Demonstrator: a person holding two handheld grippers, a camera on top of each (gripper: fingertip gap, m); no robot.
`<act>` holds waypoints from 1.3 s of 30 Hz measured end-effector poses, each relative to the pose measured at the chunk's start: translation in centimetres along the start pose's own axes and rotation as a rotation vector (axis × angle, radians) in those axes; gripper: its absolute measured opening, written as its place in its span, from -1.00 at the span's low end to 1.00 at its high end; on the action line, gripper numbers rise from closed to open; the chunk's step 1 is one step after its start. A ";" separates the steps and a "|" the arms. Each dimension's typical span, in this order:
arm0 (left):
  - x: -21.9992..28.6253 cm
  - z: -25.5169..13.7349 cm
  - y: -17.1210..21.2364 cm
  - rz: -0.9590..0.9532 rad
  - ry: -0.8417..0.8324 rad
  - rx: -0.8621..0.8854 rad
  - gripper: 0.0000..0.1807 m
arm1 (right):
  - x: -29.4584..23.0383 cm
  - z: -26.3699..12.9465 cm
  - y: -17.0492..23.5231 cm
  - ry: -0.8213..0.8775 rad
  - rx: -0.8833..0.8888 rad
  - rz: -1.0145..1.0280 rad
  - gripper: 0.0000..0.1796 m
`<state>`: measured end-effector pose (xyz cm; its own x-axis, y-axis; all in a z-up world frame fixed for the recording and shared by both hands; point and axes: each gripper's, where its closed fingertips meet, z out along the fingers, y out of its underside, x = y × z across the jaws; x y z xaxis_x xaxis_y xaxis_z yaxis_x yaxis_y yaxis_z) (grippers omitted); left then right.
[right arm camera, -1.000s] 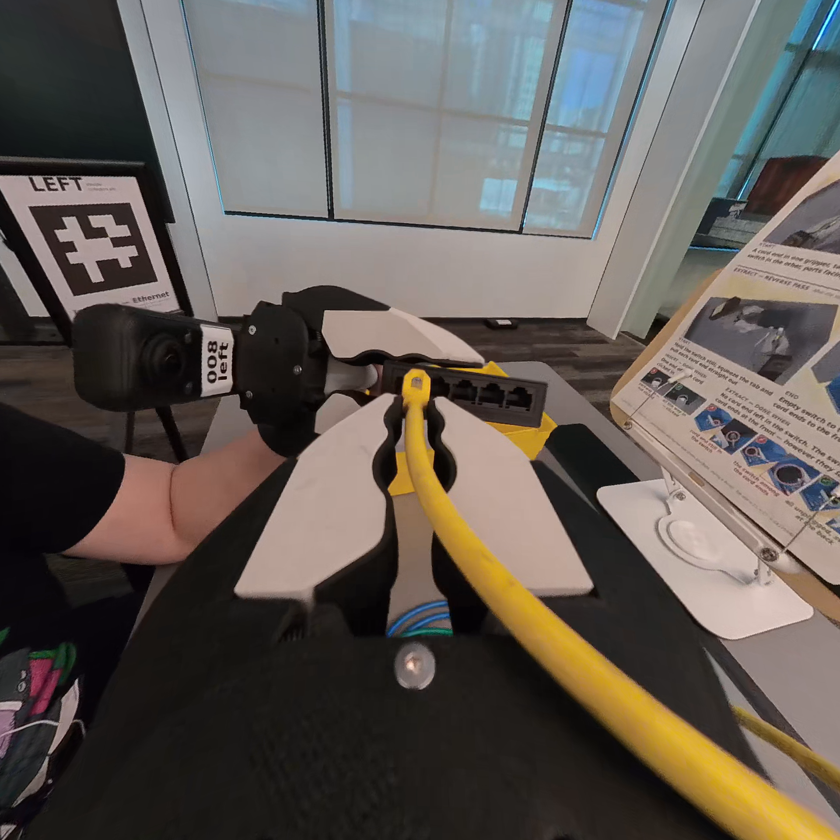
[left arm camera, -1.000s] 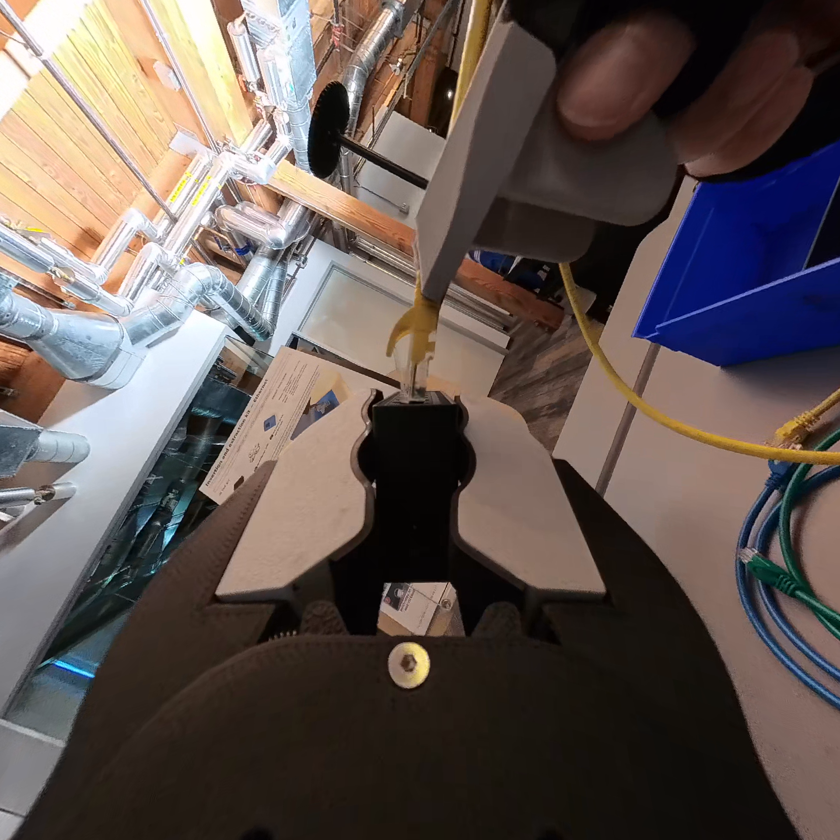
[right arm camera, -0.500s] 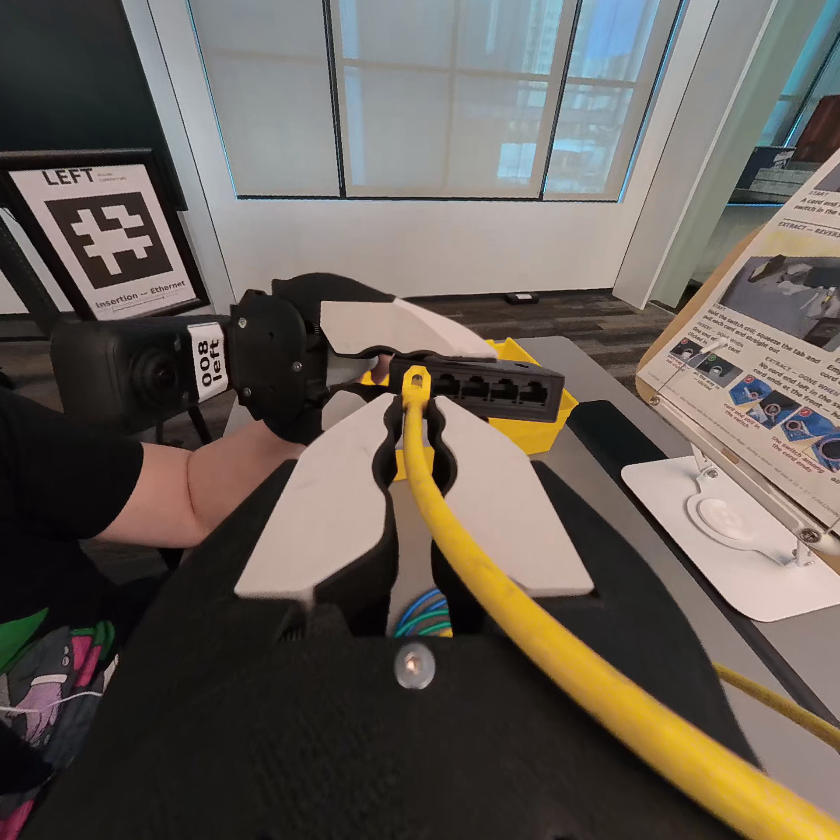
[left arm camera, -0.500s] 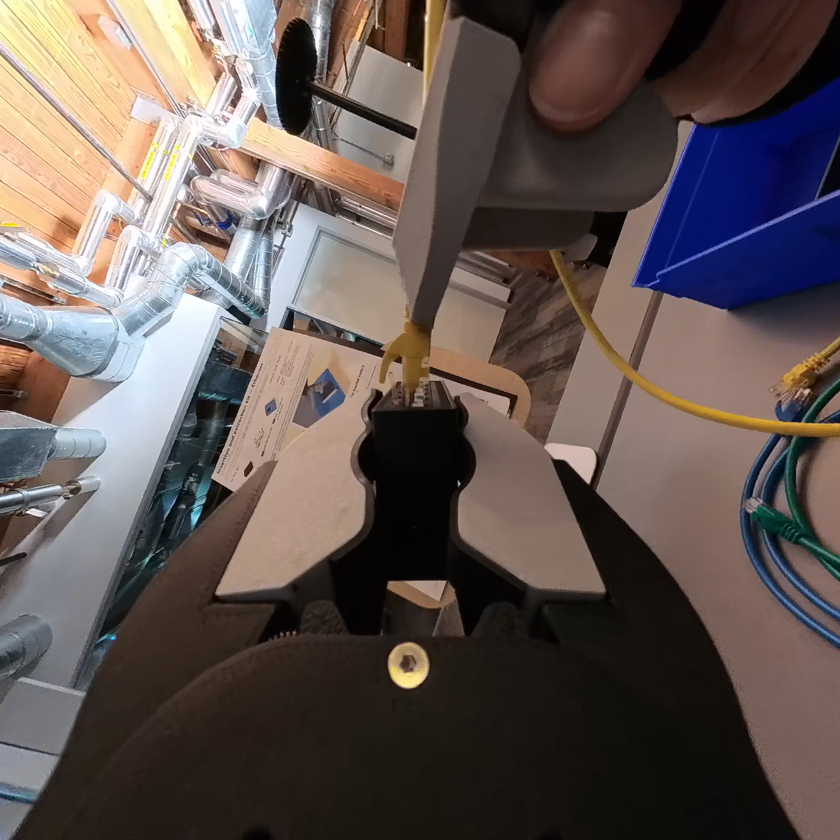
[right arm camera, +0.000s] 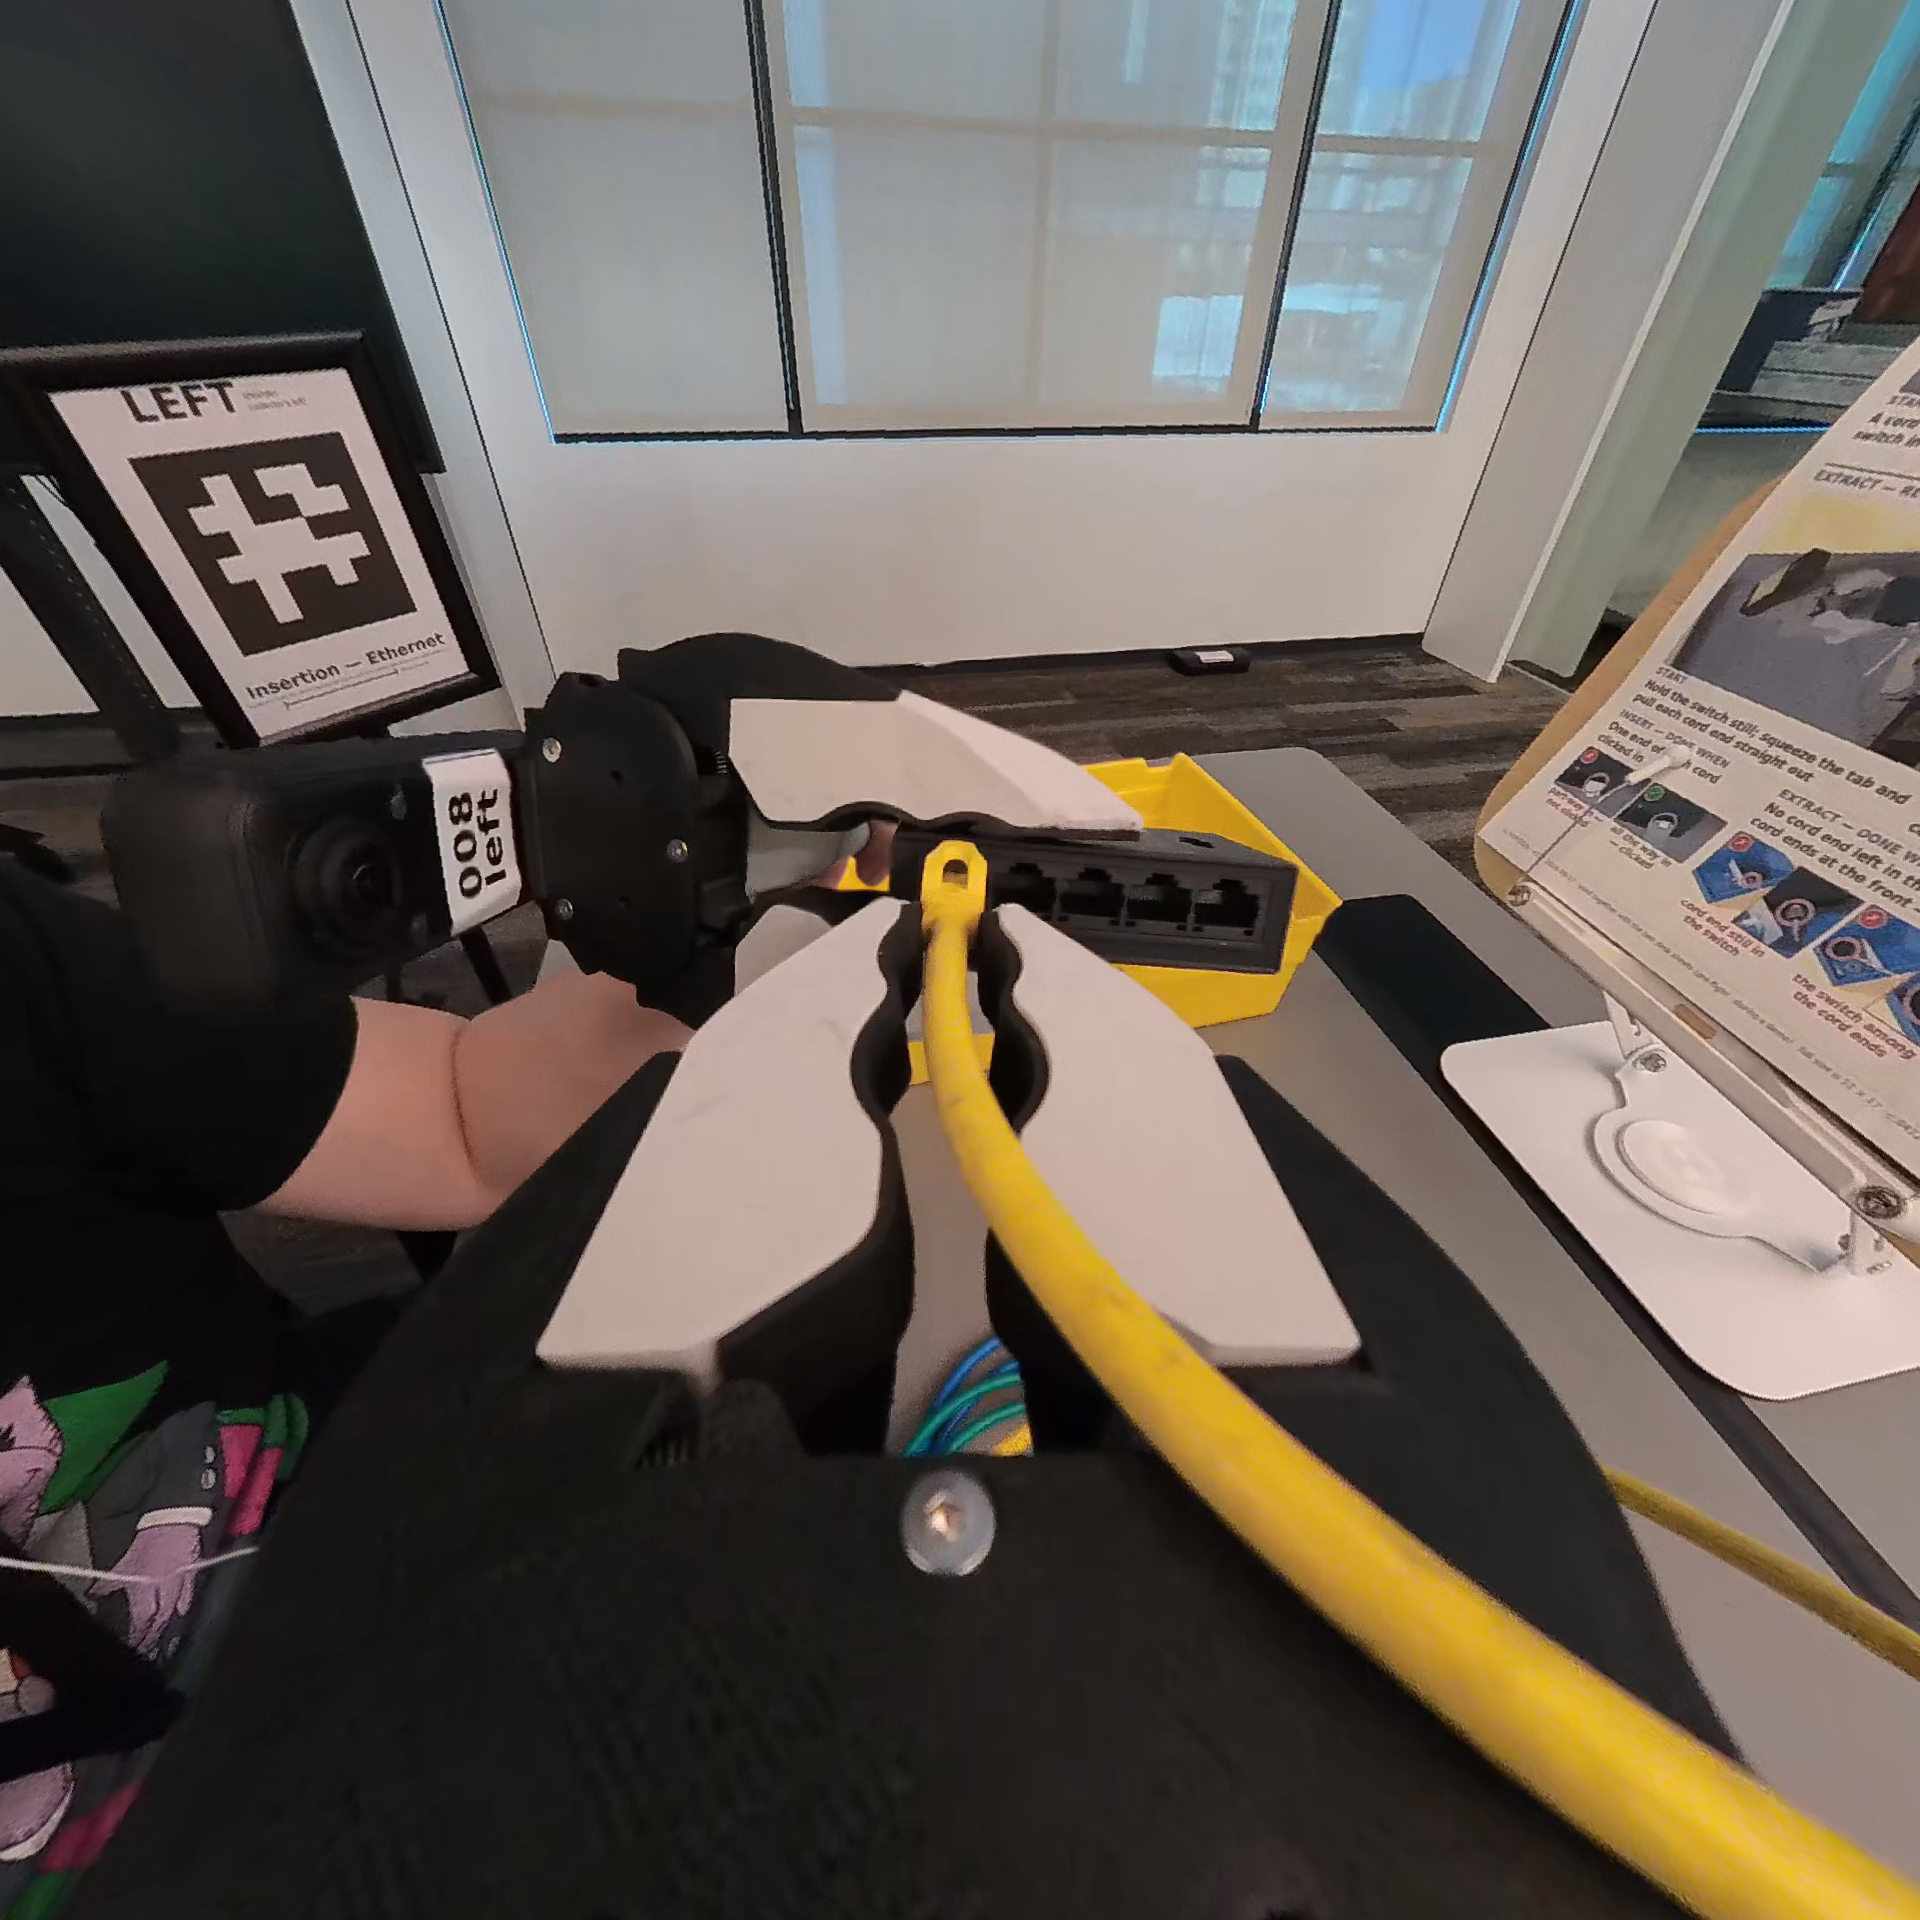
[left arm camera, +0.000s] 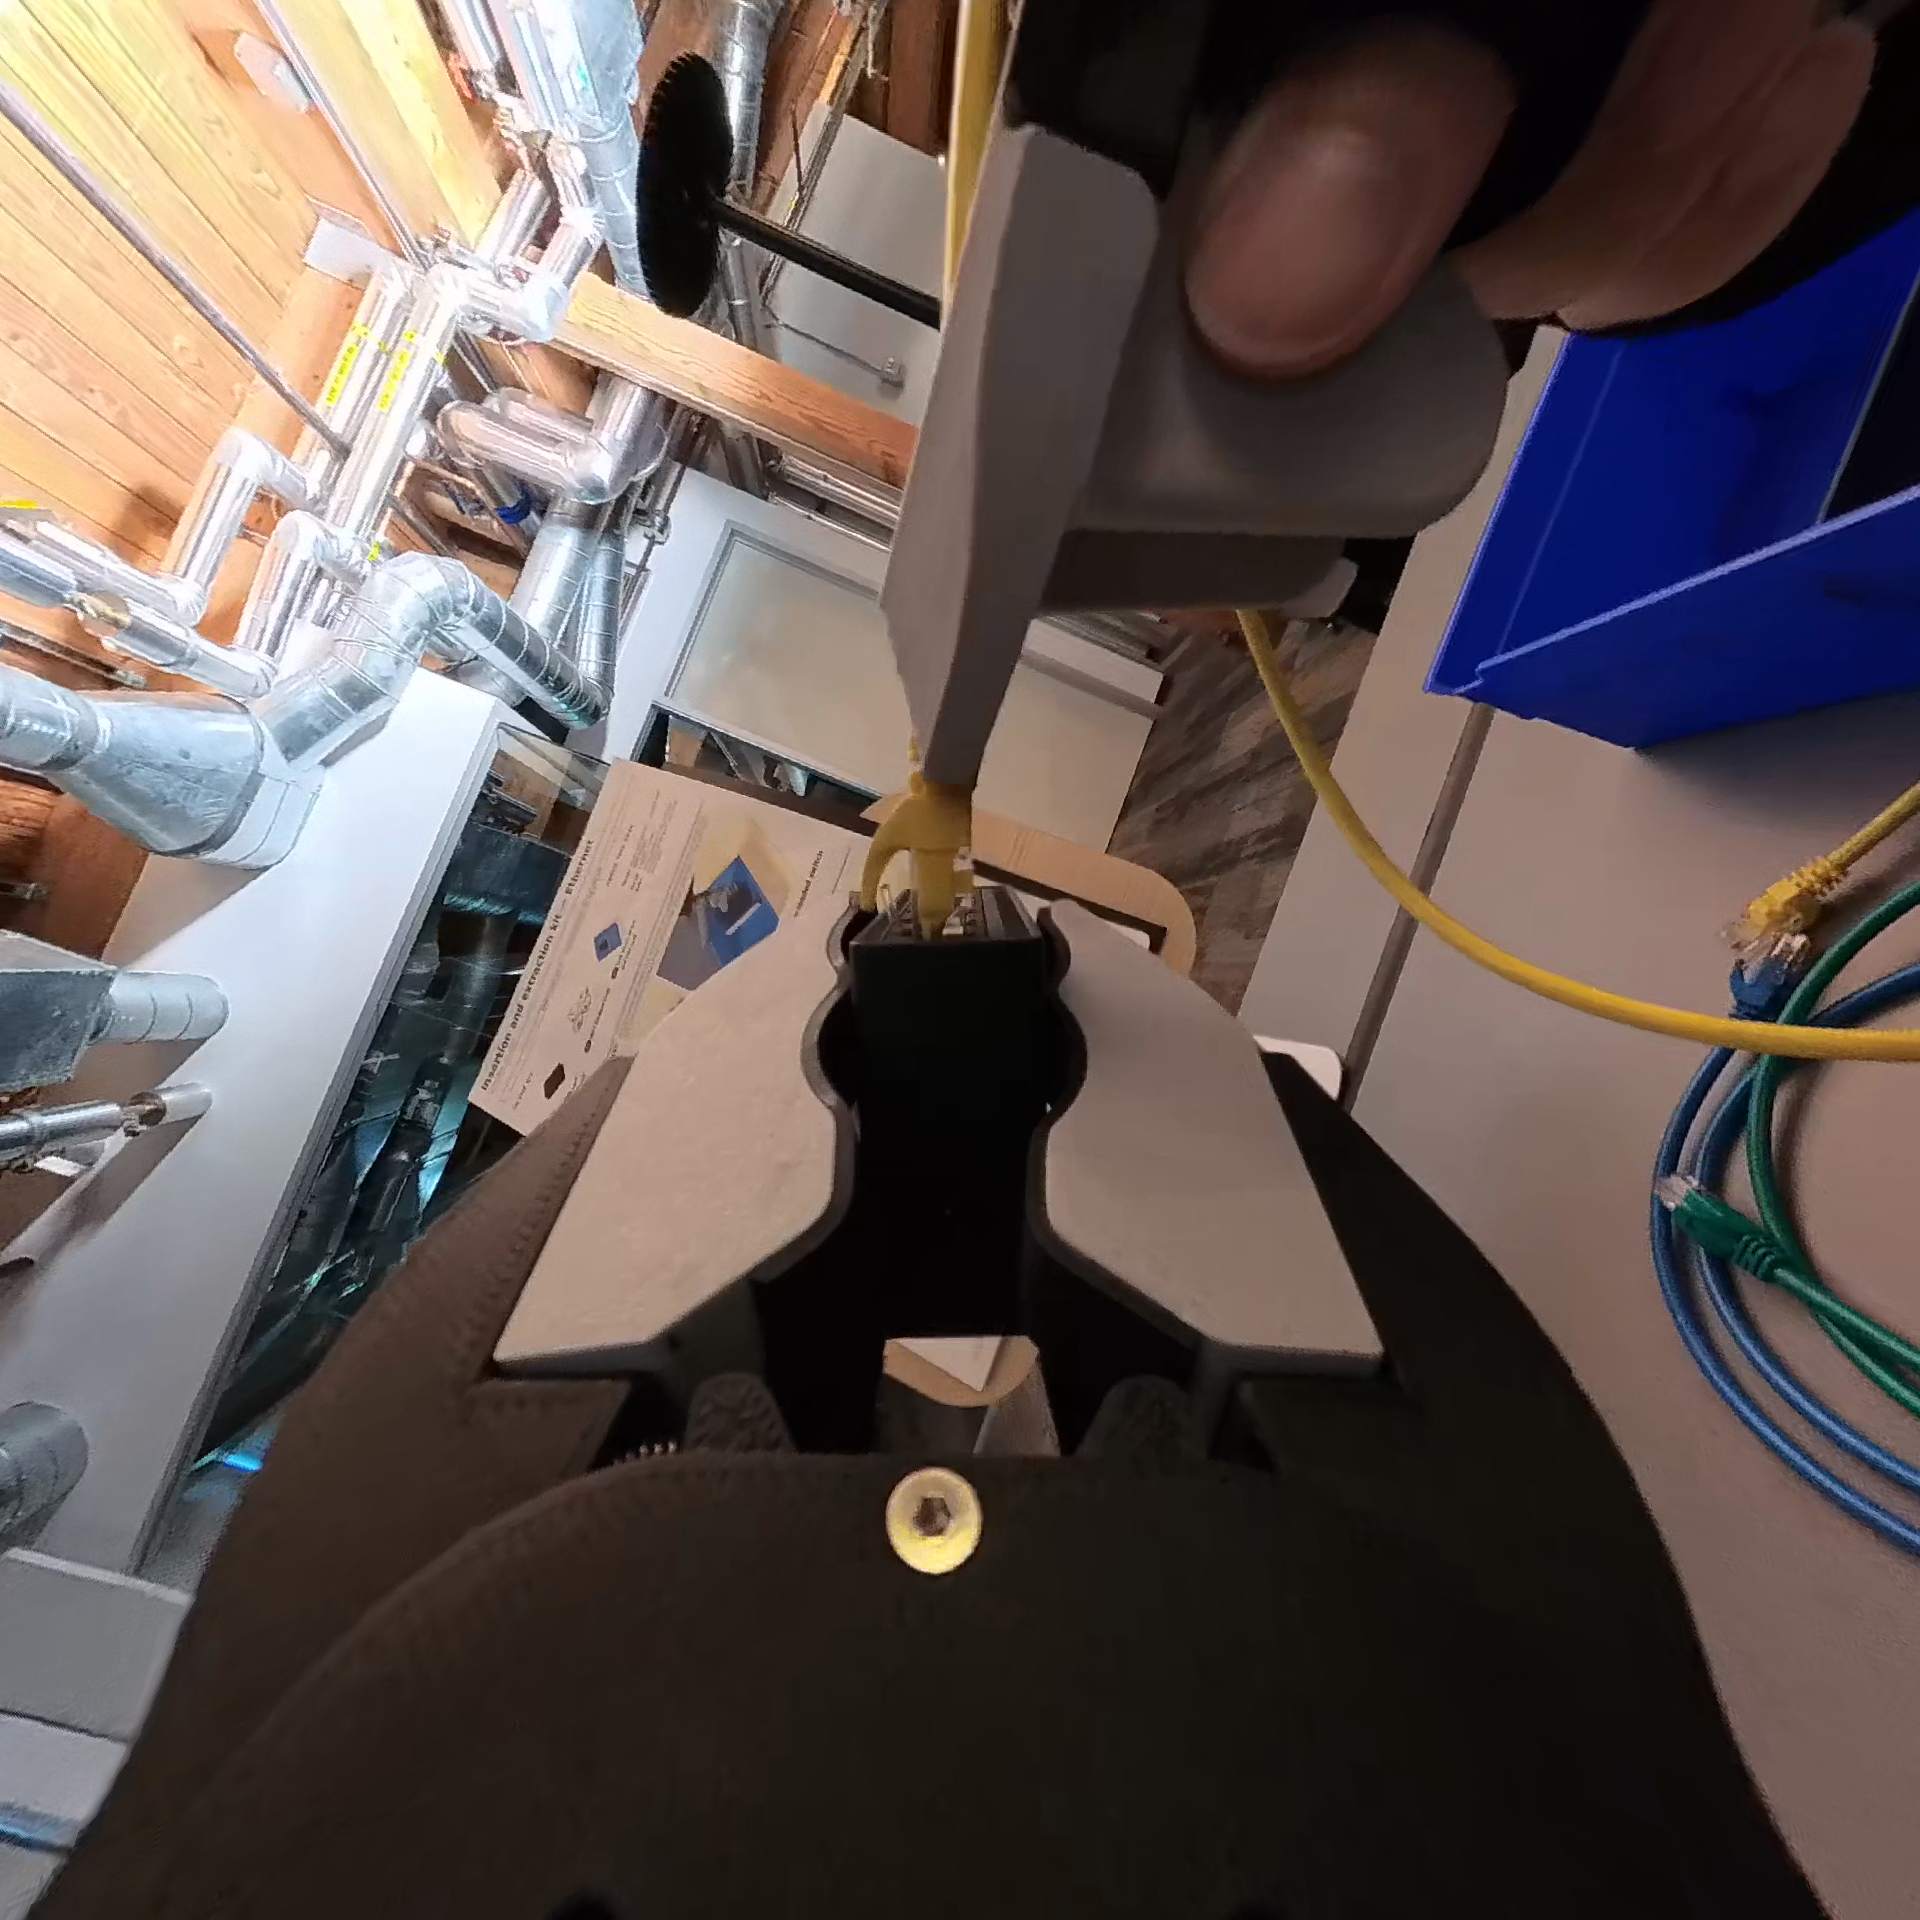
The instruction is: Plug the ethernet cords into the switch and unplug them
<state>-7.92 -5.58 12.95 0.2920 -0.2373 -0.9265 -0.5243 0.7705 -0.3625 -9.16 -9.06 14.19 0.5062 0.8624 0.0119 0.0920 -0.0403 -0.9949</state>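
Evidently bracing: left gripper clamped on the switch, ports facing the right gripper, itself clamped on the yellow cord to seat its plug.

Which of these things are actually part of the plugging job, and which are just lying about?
In use:
left tongs clamping the black switch
right tongs clamping the yellow cord, its plug at the switch's end port

Lying about:
blue cord
green cord
blue bin
yellow bin
instruction board
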 end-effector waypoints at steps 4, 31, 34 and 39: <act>0.1 0.2 0.4 0.006 -0.003 -0.020 -0.70 | 0.2 0.1 0.2 0.021 -0.014 -0.012 -0.87; -5.7 8.4 11.7 0.090 0.005 -0.330 -0.68 | 5.2 -2.7 8.5 0.066 -0.428 0.019 -0.86; -4.5 6.8 13.4 0.252 0.040 -0.388 -0.68 | 5.7 -3.6 7.5 0.082 -0.367 0.032 -0.87; 2.5 3.4 16.8 0.432 0.188 -0.499 -0.68 | 5.7 -4.0 8.0 0.082 -0.394 0.023 -0.86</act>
<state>-13.26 8.76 4.85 -0.1465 -0.1032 -0.9838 -0.8813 0.4654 0.0824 -2.10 -6.54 6.73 0.5771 0.8165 0.0141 0.3938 -0.2631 -0.8807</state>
